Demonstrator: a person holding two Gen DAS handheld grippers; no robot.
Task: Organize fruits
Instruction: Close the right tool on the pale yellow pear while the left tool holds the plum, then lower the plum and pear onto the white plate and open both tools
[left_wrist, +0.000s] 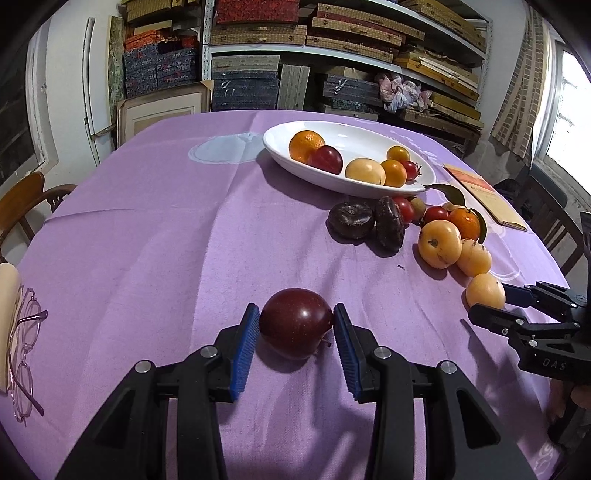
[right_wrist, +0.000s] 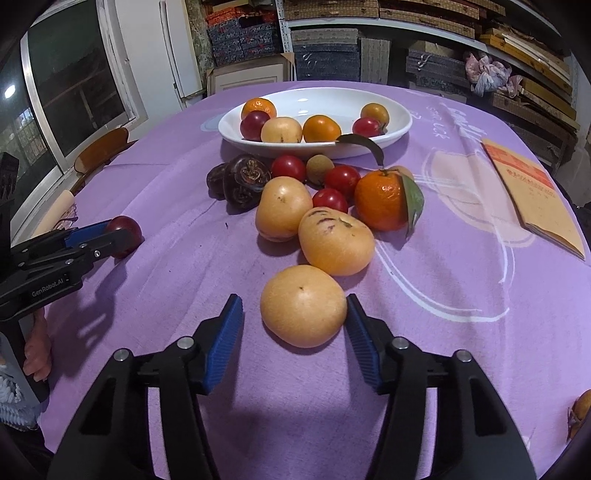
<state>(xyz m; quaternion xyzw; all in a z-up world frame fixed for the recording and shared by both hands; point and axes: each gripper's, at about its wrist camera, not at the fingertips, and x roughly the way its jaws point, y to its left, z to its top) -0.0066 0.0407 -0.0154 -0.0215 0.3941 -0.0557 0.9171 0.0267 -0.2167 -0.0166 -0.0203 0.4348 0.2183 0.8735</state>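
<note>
My left gripper (left_wrist: 295, 309) is shut on a dark red plum (left_wrist: 295, 328), low over the purple tablecloth (left_wrist: 147, 258); the same grip shows at the left of the right wrist view, on the plum (right_wrist: 127, 234). My right gripper (right_wrist: 293, 299) is open around a pale yellow fruit (right_wrist: 303, 304) lying on the cloth. Its right pad touches the fruit and its left pad stands a little apart. A white oval dish (right_wrist: 402, 125) at the back holds several fruits. Loose fruits lie in a pile (right_wrist: 332, 206) in front of it.
Two dark wrinkled fruits (left_wrist: 369, 221) lie beside the pile. A tan booklet (right_wrist: 535, 199) lies at the right, glasses (left_wrist: 26, 350) at the table's left edge. A wooden chair (left_wrist: 22, 206) stands to the left. Shelves of boxes fill the back wall.
</note>
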